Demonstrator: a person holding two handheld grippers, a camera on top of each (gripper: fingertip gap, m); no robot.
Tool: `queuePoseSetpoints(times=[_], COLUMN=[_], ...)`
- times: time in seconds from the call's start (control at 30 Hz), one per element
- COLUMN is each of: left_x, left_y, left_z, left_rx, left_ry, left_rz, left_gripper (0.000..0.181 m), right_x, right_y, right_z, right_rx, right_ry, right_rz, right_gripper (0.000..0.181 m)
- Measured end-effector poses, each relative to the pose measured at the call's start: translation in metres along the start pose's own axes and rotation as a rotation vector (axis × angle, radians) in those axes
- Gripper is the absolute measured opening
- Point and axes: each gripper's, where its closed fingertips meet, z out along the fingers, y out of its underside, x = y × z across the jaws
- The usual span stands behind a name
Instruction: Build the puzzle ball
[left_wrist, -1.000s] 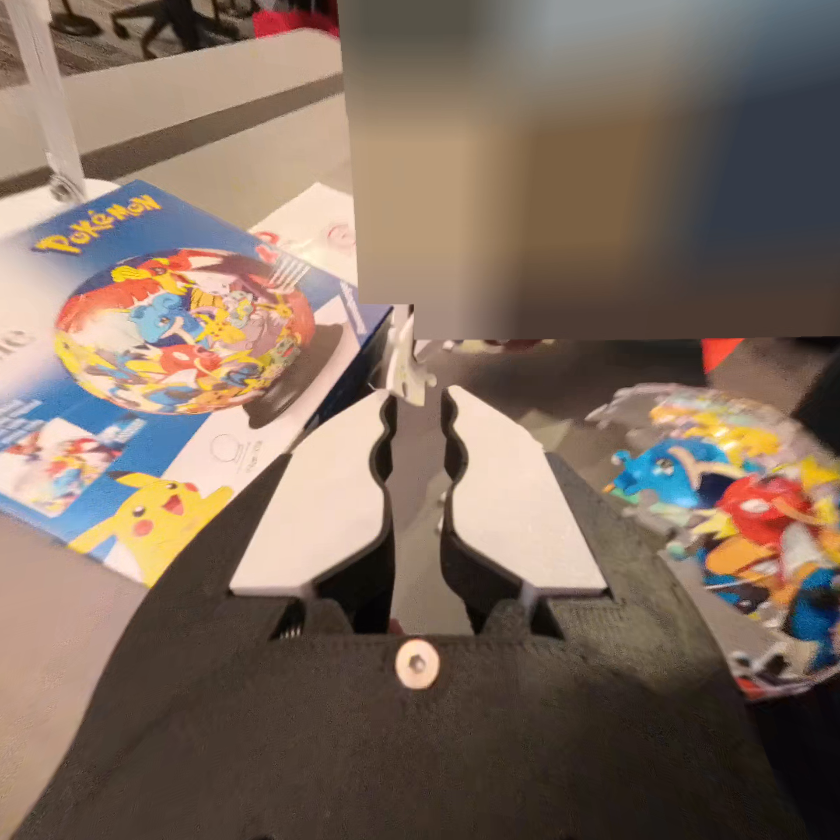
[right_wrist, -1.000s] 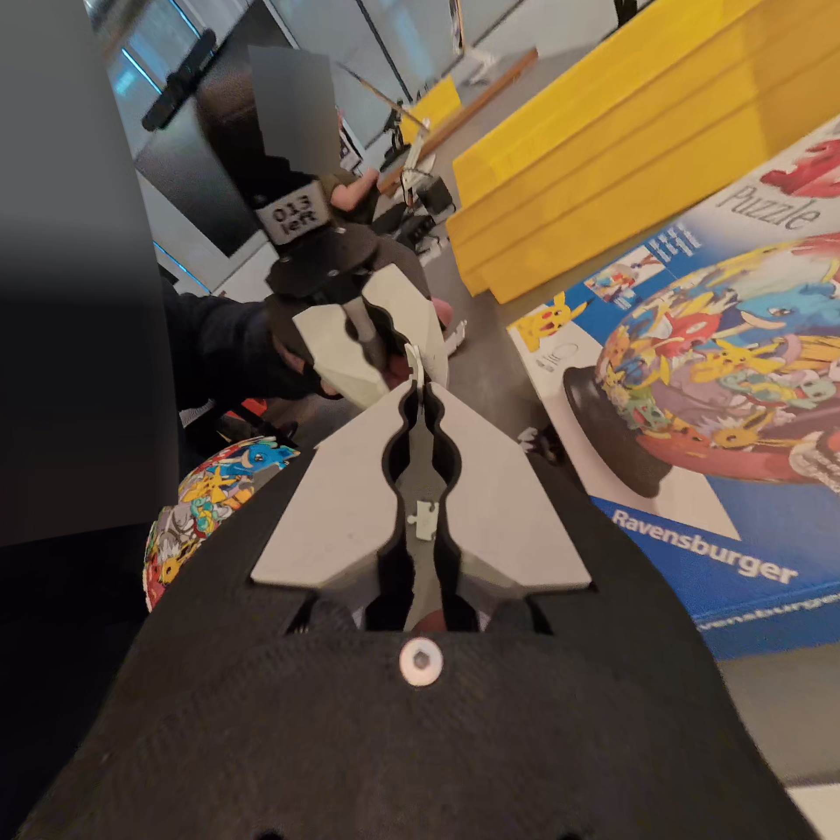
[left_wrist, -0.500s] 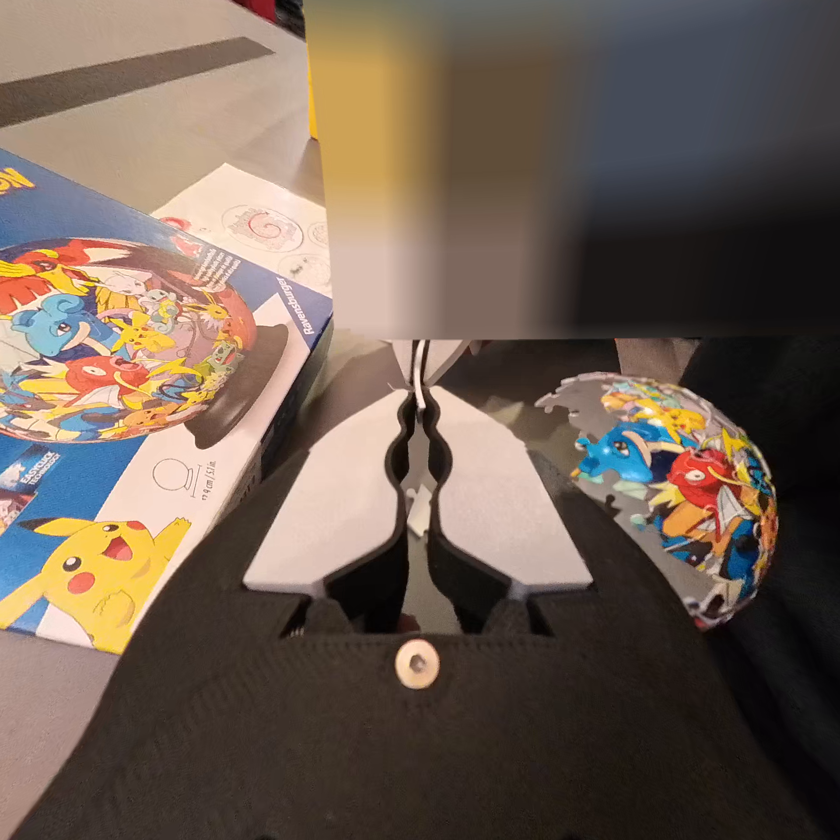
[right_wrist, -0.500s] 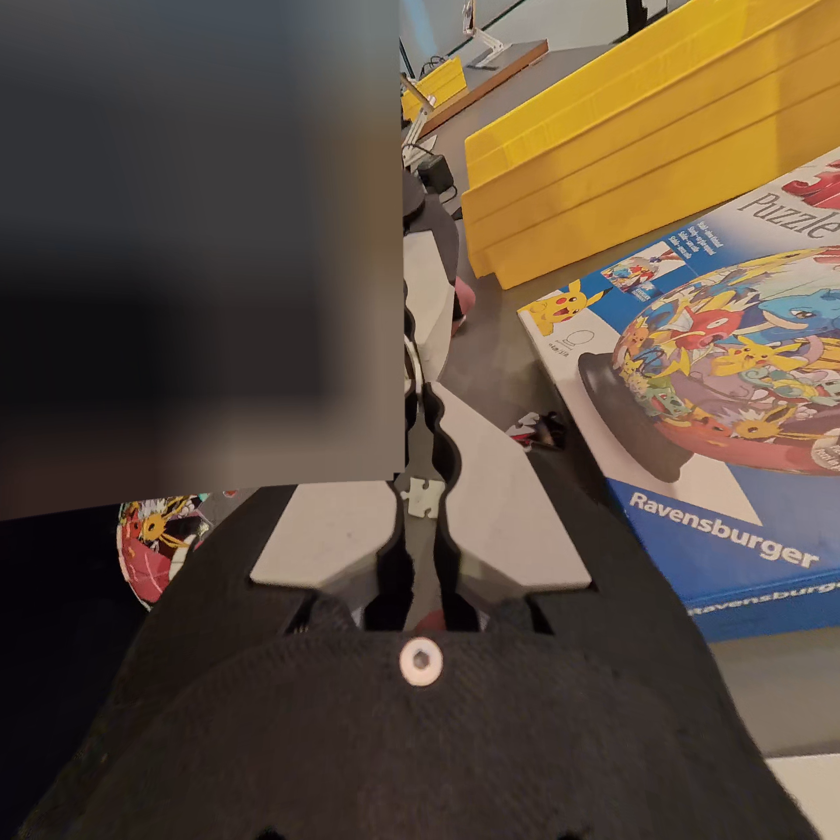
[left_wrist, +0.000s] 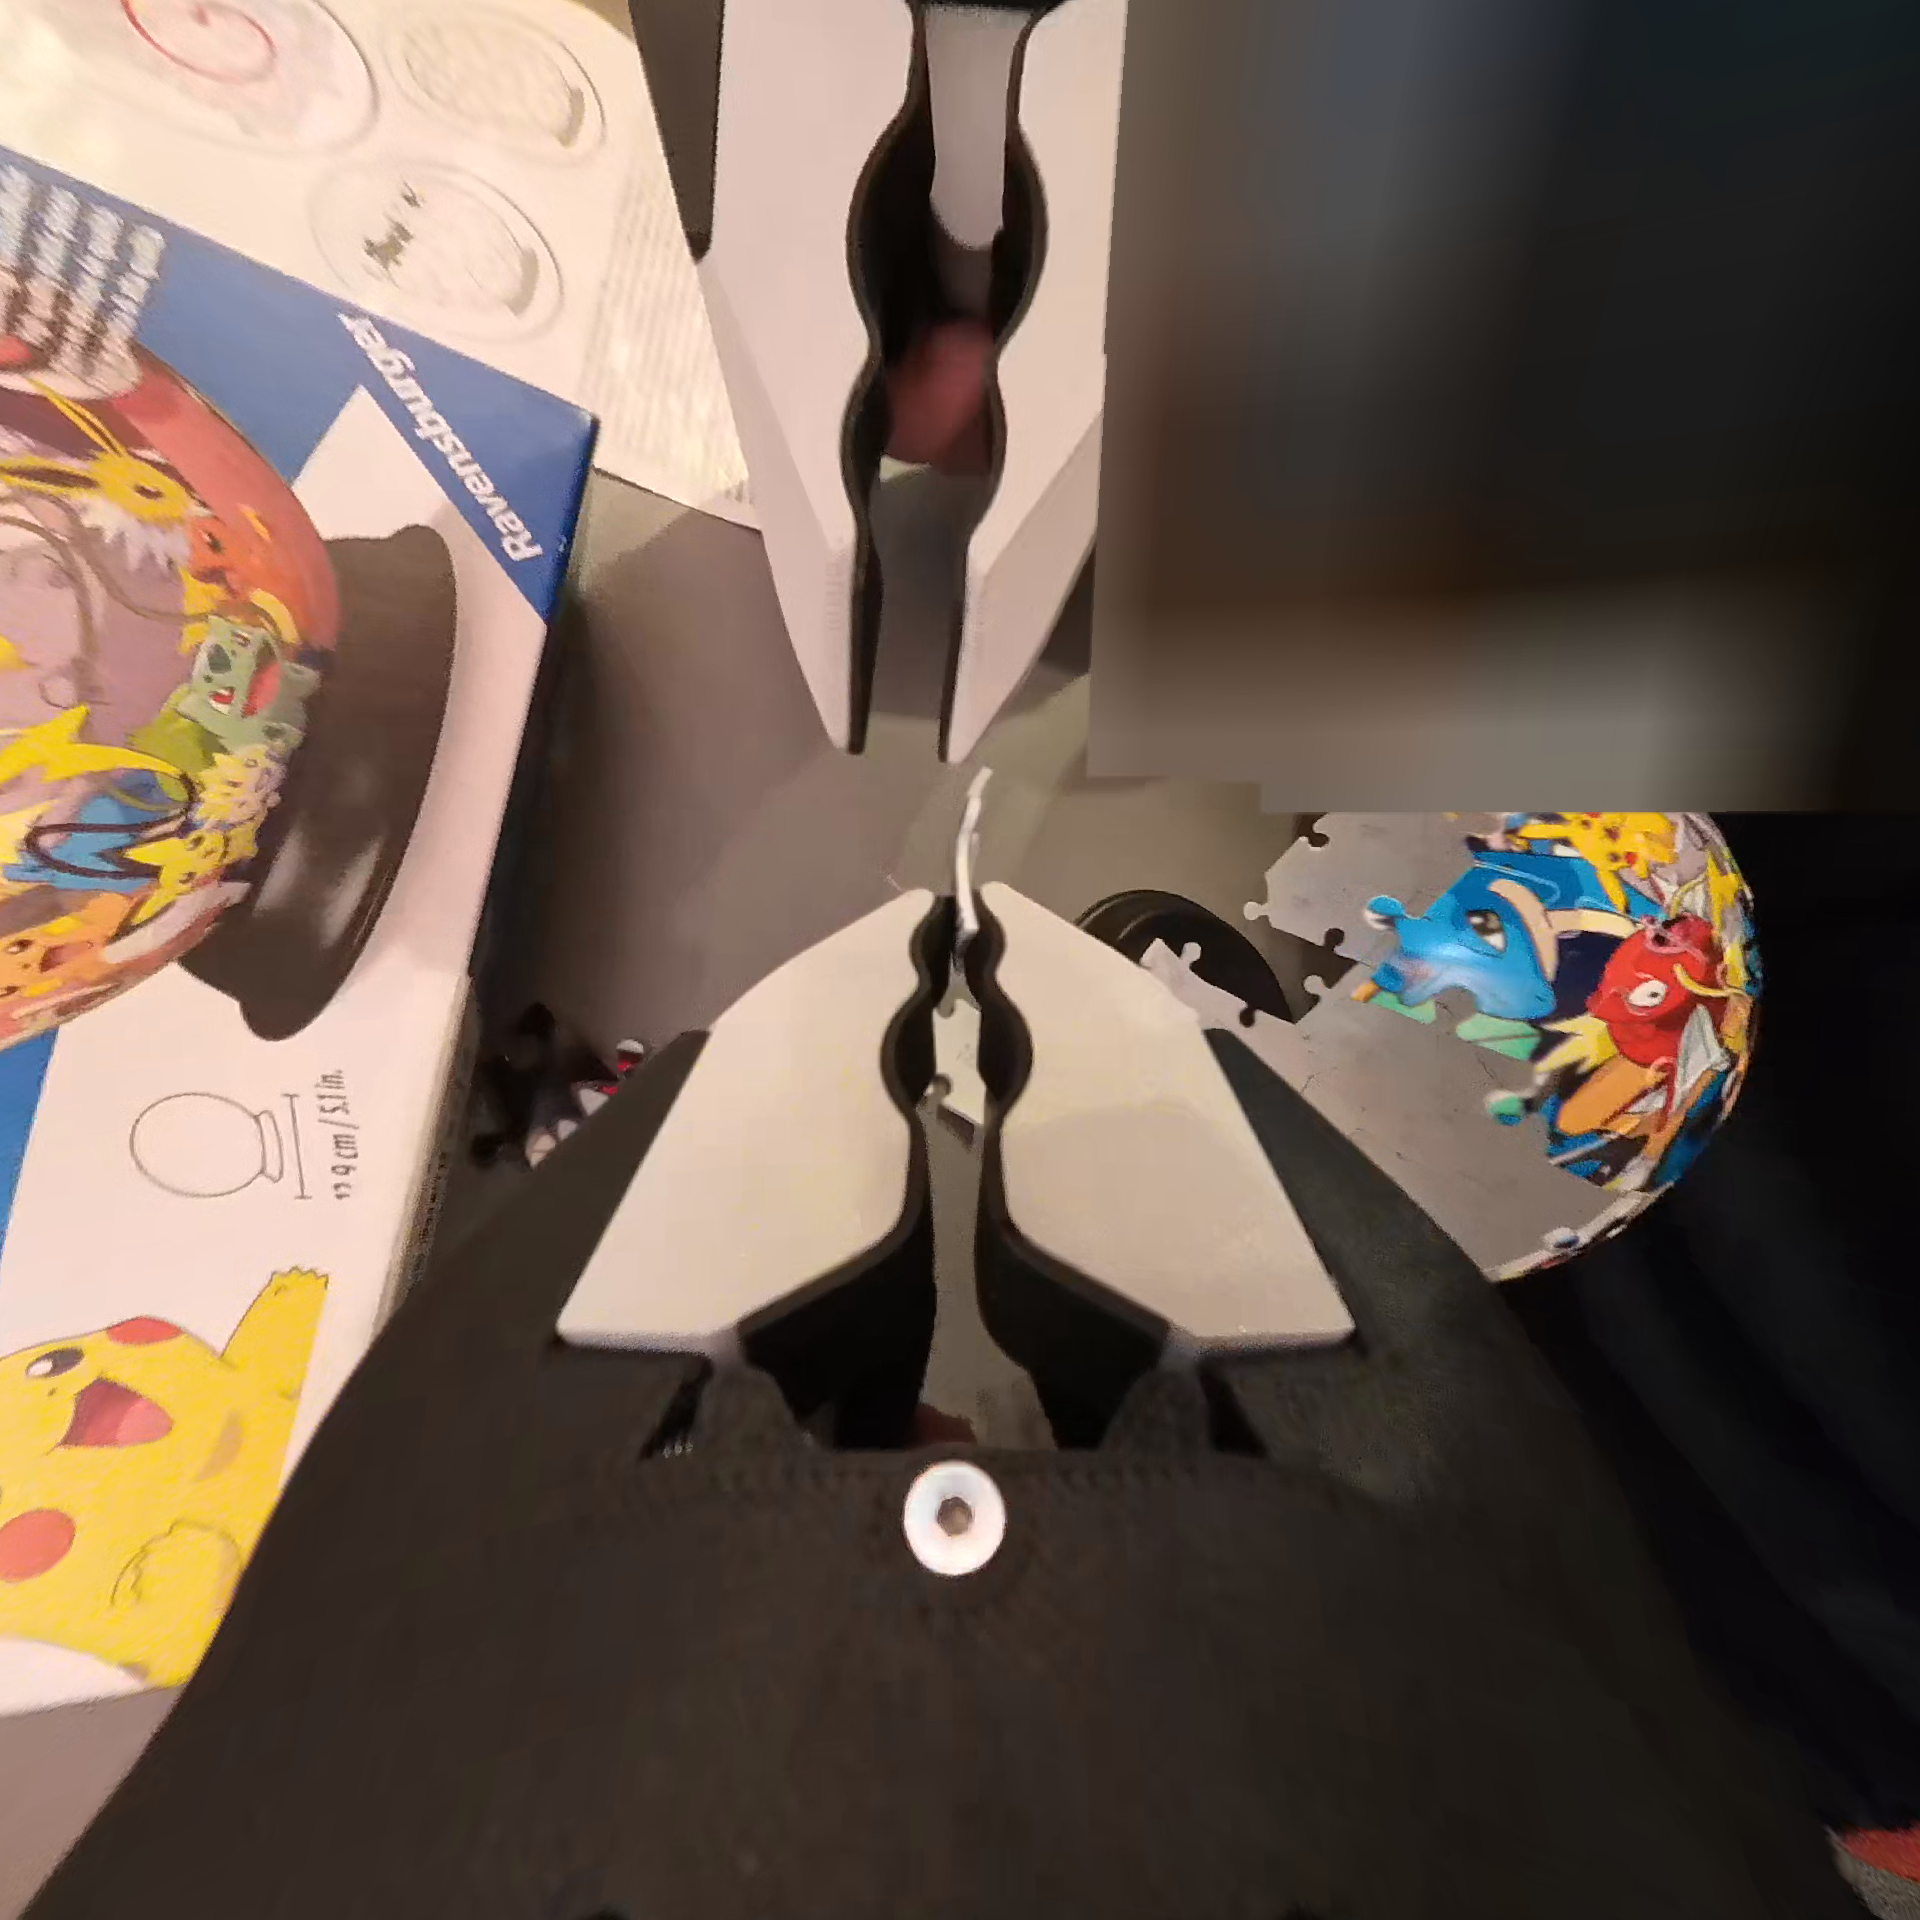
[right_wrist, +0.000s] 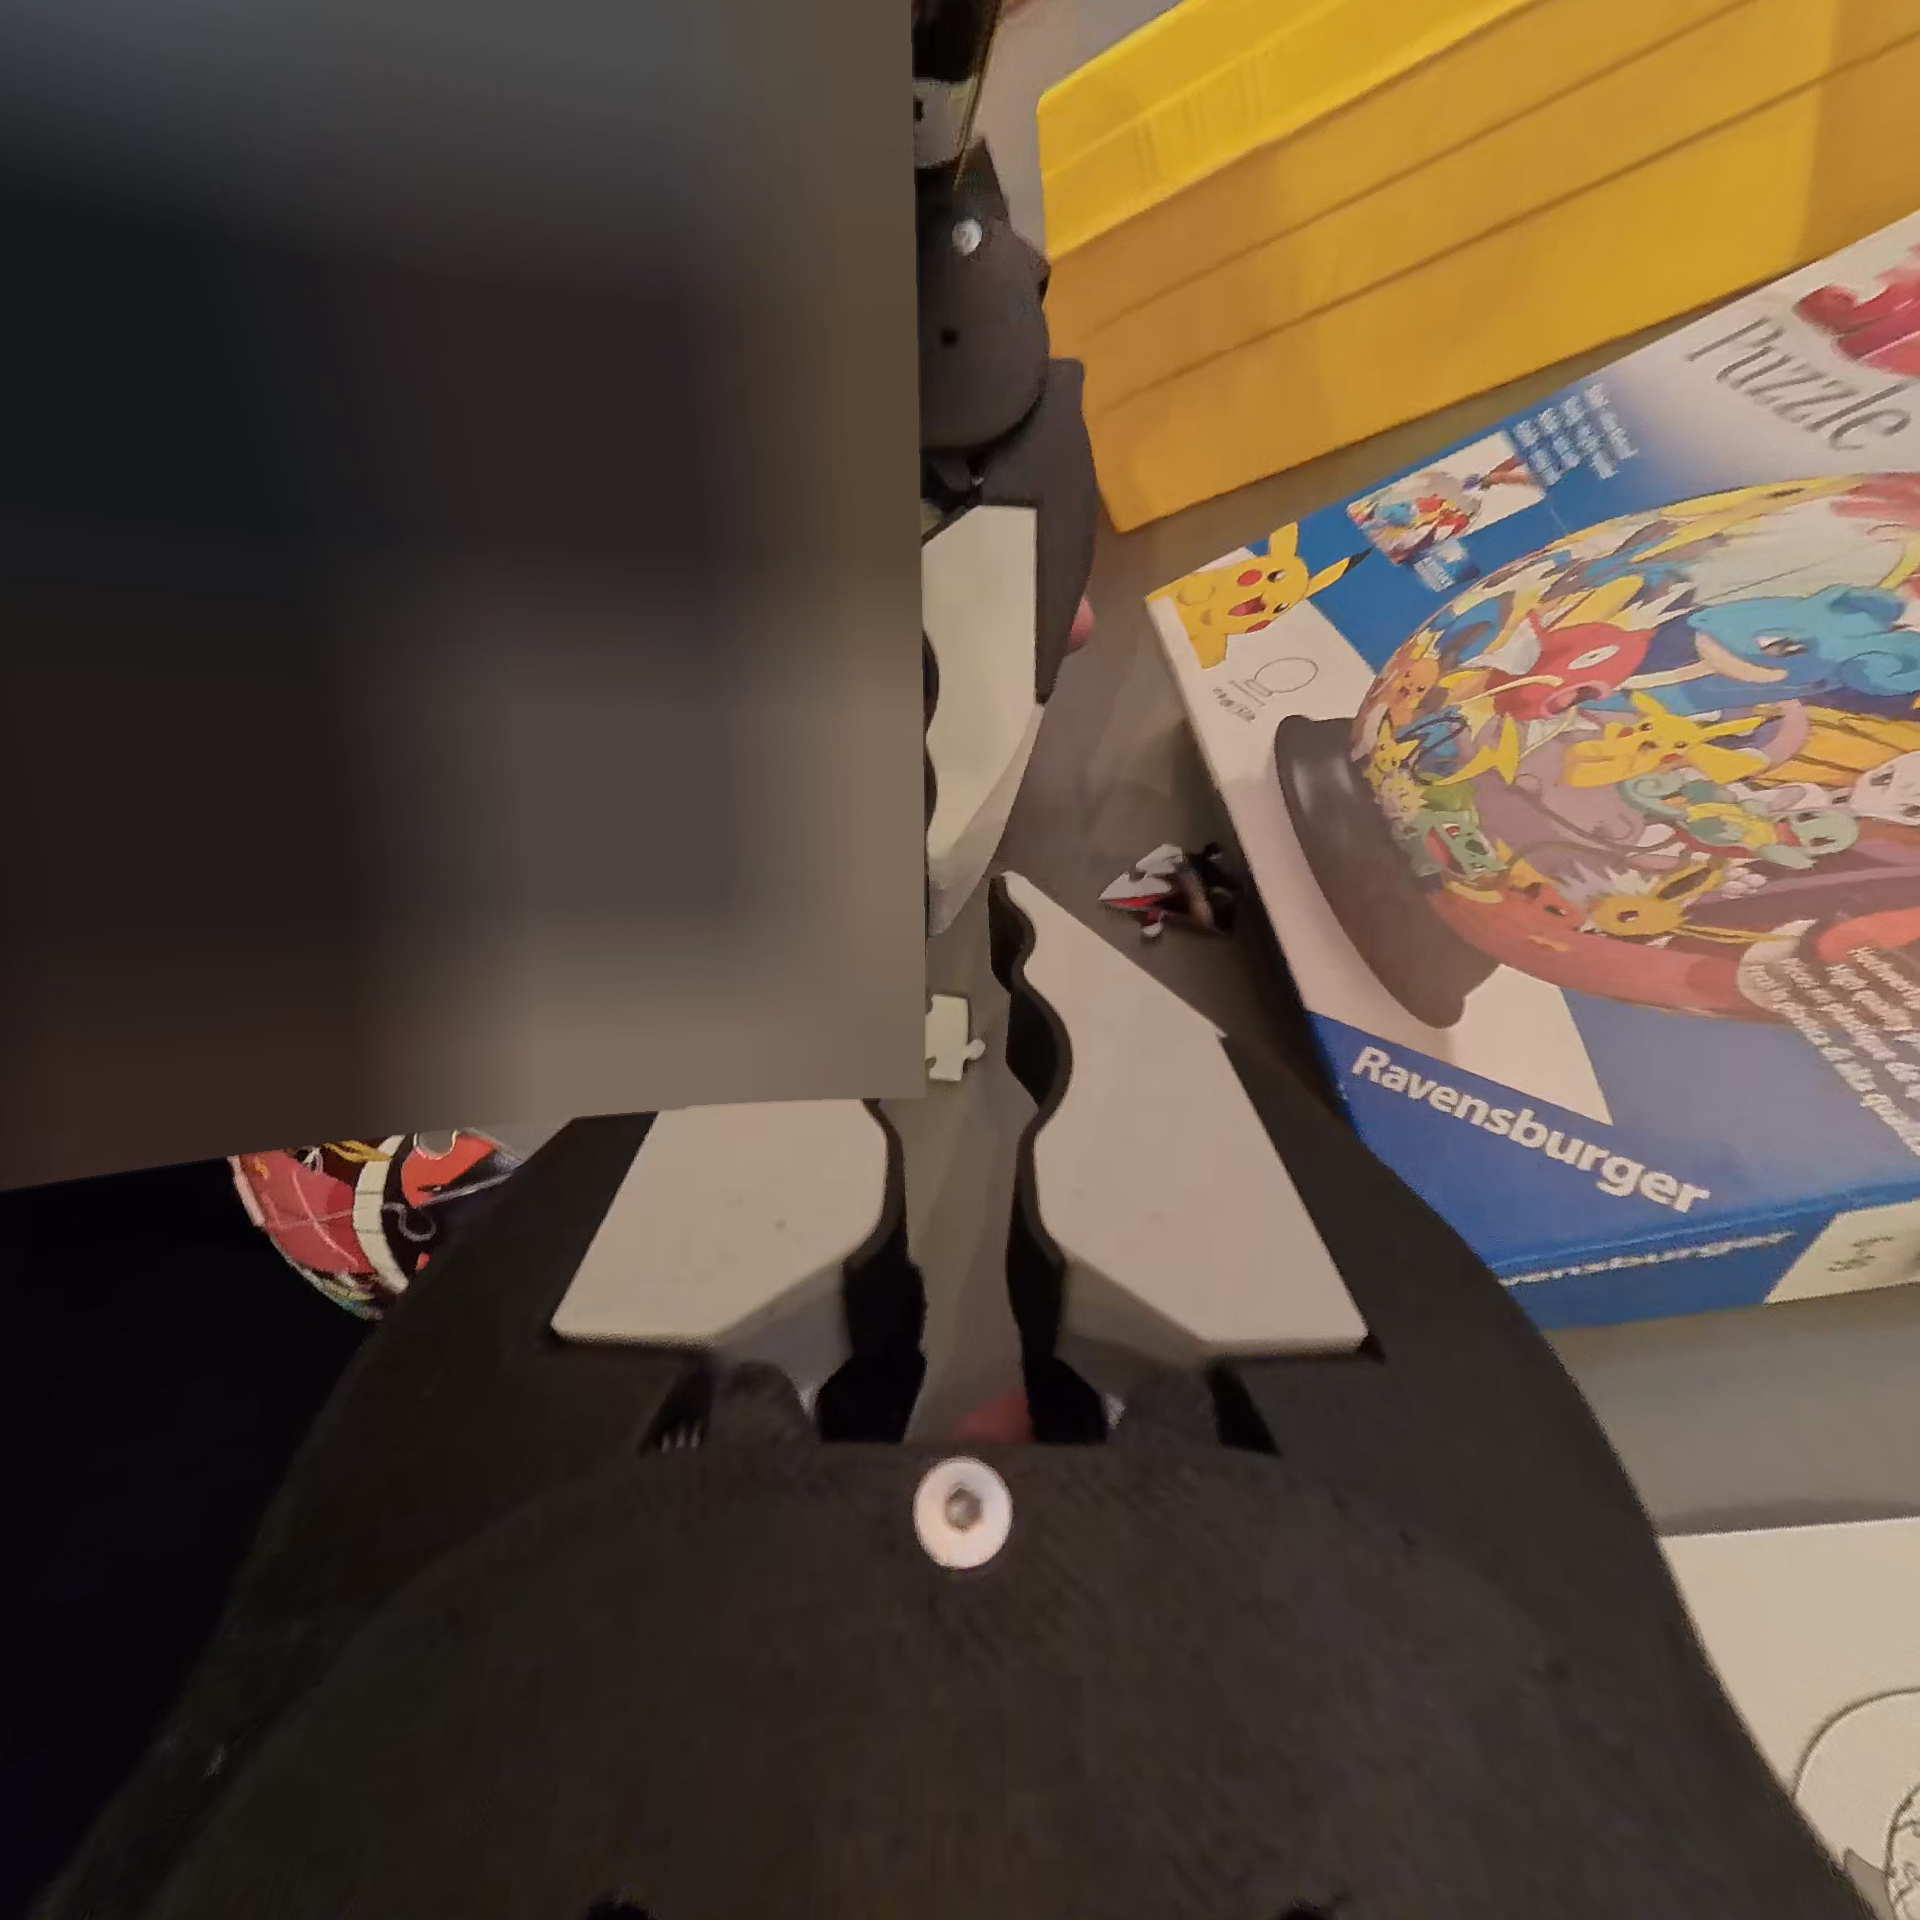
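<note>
My left gripper is shut on a thin white puzzle piece, seen edge-on and sticking up past the tips. My right gripper faces it tip to tip from above, with its jaws slightly apart and empty, just clear of the piece. The partly built puzzle ball, colourful with a grey unfinished edge, sits to the right of my left gripper. In the right wrist view a blurred patch hides the left fingertip of my right gripper. The ball shows at lower left there.
The blue puzzle box lies on the left; it also shows in the right wrist view. Loose dark pieces and one white piece lie on the grey table. Yellow bins stand behind. An instruction sheet lies beyond the box.
The right gripper held the white piece a second ago and the left was open. The left closed on the piece, the right let go, and the two have drawn slightly apart.
</note>
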Motion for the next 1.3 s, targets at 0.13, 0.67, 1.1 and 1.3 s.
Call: queuePoseSetpoints(times=[0.13, 0.67, 1.1, 1.3], left_x=[-0.002, -0.008, -0.013, -0.008], left_y=[0.002, 0.001, -0.026, -0.018], left_z=[0.002, 0.008, -0.001, 0.001], left_rx=[-0.019, -0.095, 0.206, 0.071], left_ry=[0.030, 0.049, 0.023, 0.028], left_rz=[-0.043, -0.092, -0.186, -0.161], left_gripper=[0.002, 0.003, 0.003, 0.002], right_x=[0.000, 0.002, 0.011, 0.005], right_y=[0.005, 0.017, -0.010, 0.004], right_z=[0.003, 0.009, -0.013, -0.012], right_rx=[-0.067, -0.178, 0.226, 0.098], right_ry=[-0.003, -0.035, -0.018, -0.002], right_rz=[-0.016, 0.026, 0.245, 0.194], right_gripper=[0.010, 0.001, 0.001, 0.001])
